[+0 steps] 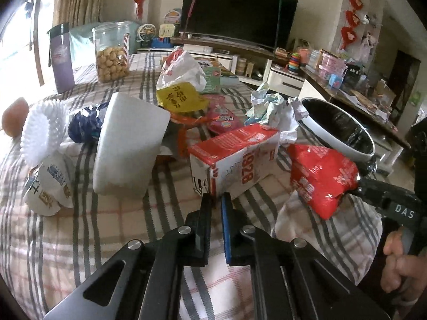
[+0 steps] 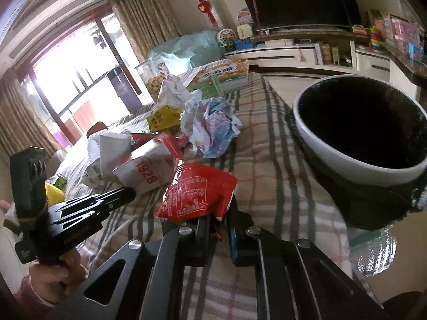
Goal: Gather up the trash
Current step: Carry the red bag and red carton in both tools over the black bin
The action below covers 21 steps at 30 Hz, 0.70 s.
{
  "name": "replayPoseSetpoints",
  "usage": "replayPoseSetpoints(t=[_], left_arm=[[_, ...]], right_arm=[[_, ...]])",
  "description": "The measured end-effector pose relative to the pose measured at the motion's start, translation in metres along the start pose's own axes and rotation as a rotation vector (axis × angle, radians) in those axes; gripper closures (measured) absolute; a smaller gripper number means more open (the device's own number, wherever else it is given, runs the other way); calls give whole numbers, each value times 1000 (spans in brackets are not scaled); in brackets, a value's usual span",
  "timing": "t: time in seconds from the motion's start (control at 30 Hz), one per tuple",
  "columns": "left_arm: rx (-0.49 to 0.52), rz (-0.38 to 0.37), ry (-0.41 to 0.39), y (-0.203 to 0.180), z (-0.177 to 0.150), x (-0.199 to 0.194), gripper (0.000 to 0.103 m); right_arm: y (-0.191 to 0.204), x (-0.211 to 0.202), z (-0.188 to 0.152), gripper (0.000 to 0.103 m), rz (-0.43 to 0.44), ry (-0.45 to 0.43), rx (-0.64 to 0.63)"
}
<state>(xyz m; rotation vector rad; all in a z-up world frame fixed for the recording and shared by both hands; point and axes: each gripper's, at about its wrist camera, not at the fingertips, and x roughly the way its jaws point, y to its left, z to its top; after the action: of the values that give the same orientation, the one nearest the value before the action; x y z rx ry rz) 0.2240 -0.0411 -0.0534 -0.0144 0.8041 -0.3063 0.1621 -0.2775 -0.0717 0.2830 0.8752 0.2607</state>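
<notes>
1. The right hand-held gripper (image 2: 219, 222) is clamped on the lower edge of a crinkled red plastic snack bag (image 2: 196, 196), which is lifted above the plaid-clothed table (image 2: 269, 186).
2. In the left wrist view the same red bag (image 1: 321, 178) hangs from the right tool just beside the white-rimmed bin lined with a black bag (image 1: 339, 130).
3. The left hand-held gripper (image 1: 216, 200) has its jaws nearly together with nothing between them, its tips just short of a red-and-white cardboard carton marked 1928 (image 1: 234, 154), lying on its side.
4. Behind the carton sit crumpled white and blue paper (image 1: 272, 106), a yellow wrapper (image 1: 178, 97) and a white foam block (image 1: 128, 144).
5. A clear jar of round biscuits (image 1: 112, 53) stands well apart at the far side.
</notes>
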Motion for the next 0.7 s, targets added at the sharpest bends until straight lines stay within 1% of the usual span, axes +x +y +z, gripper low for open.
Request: replayPoseSetpoints(t=[0.03,0.07,0.1,0.13,0.17,0.2,0.23,0.27,0.3,0.4,0.47,0.53,0.57,0.6,0.7], left_arm=[[0,-3,2,0,1,0,94],[0,1,12,-1,3,2,89],[-7,14,24,0,5,4,66],[-11,29,20,1,6,3,53],[-9,43,4,-1,7,1,41],[0,52,-6,-3,9,0,42],[12,62,0,-5,10,0,41],[16,70,7,-5,11,2,39],[17,69,11,-6,11,3,37],[29,63,22,-7,17,11,36],[36,47,36,-8,22,18,37],[44,16,46,-7,25,24,40],[50,6,47,-9,25,24,50],[59,-9,55,-10,25,26,64],[77,-13,47,-12,24,26,68]], right_arm=[[-1,-2,0,93,0,-2,2],[-2,-5,0,93,-2,-5,2],[-3,-7,1,93,-6,-9,2],[-3,-8,1,94,-8,-11,2],[-3,-9,2,99,-9,-13,5],[-4,-10,2,99,-9,-14,9],[-5,-11,2,99,-11,-17,13],[-6,-12,3,99,-11,-21,16],[-7,-12,4,99,-9,-22,20],[-7,-10,4,100,-7,-19,18],[-8,-9,4,101,-6,-17,23],[-9,-8,4,101,-5,-16,26],[-9,-9,5,101,-3,-17,29],[-10,-9,5,101,1,-19,33],[-11,-14,8,101,1,-32,36]])
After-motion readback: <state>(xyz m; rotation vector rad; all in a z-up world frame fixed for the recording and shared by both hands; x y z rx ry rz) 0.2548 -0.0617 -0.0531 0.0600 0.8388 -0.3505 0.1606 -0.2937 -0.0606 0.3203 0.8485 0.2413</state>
